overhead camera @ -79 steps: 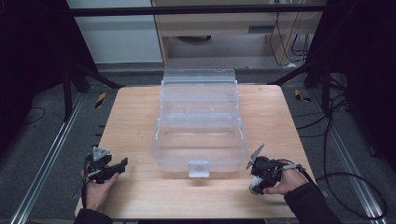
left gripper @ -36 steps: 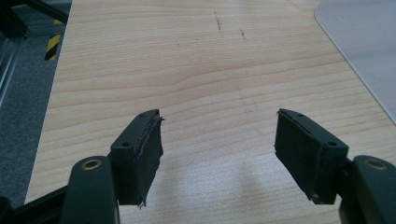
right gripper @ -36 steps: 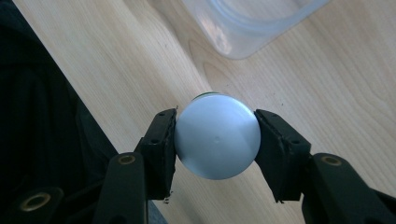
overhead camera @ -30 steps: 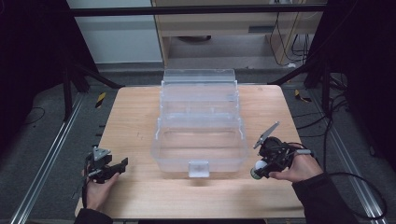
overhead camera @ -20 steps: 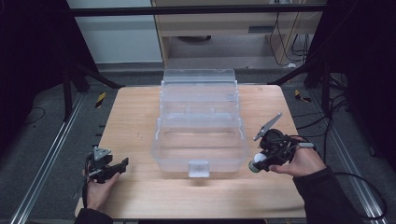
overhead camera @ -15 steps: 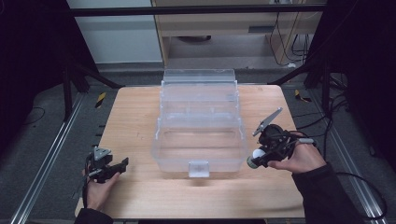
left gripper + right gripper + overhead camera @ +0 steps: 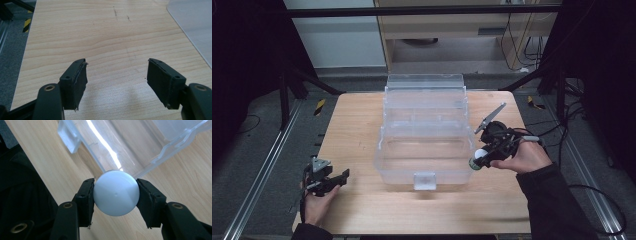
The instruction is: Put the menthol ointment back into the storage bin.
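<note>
2 grippers: right gripper (image 7: 478, 161), clenched on a white-capped bottle (image 7: 116, 193), has lifted it beside the clear box (image 7: 424, 145), likely for dropping in; left gripper (image 7: 116, 78) rests released.

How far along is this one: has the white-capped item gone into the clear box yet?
Done: the right gripper is shut on the white-capped item, held off the table at the right edge of the open clear box. In hand: carrying it toward the box. Left: placing it inside; the lower bin looks empty. The left gripper is open near the table's corner.
</note>
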### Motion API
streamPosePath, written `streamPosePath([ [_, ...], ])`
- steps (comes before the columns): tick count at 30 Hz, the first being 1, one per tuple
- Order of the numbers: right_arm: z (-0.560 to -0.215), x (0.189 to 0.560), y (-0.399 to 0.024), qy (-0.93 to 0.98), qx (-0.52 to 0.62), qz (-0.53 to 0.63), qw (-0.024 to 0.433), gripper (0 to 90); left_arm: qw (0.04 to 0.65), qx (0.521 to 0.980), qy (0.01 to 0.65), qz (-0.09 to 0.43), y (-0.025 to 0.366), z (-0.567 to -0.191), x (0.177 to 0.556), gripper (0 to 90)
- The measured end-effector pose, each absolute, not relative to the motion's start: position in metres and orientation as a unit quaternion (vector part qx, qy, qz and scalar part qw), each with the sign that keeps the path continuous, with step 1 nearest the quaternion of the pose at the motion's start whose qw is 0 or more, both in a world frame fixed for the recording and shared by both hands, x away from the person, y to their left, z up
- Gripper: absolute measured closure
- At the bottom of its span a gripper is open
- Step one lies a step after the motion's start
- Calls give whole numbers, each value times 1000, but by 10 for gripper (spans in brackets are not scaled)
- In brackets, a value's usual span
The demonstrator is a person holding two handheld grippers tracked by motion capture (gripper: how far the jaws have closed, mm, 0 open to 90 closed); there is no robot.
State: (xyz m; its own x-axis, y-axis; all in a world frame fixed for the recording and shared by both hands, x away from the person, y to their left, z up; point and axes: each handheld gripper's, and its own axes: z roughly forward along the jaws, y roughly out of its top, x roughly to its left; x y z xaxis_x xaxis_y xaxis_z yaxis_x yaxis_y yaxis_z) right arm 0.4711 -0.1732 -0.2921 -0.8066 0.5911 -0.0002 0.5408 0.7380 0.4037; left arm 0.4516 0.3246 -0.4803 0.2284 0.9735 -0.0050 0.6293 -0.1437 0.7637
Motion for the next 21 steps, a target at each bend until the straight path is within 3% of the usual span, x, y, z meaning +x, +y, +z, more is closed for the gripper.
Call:
streamPosePath([
  [21, -315, 511, -143, 930, 297, 205, 75, 507, 334, 709, 564, 260, 325, -480, 452, 322],
])
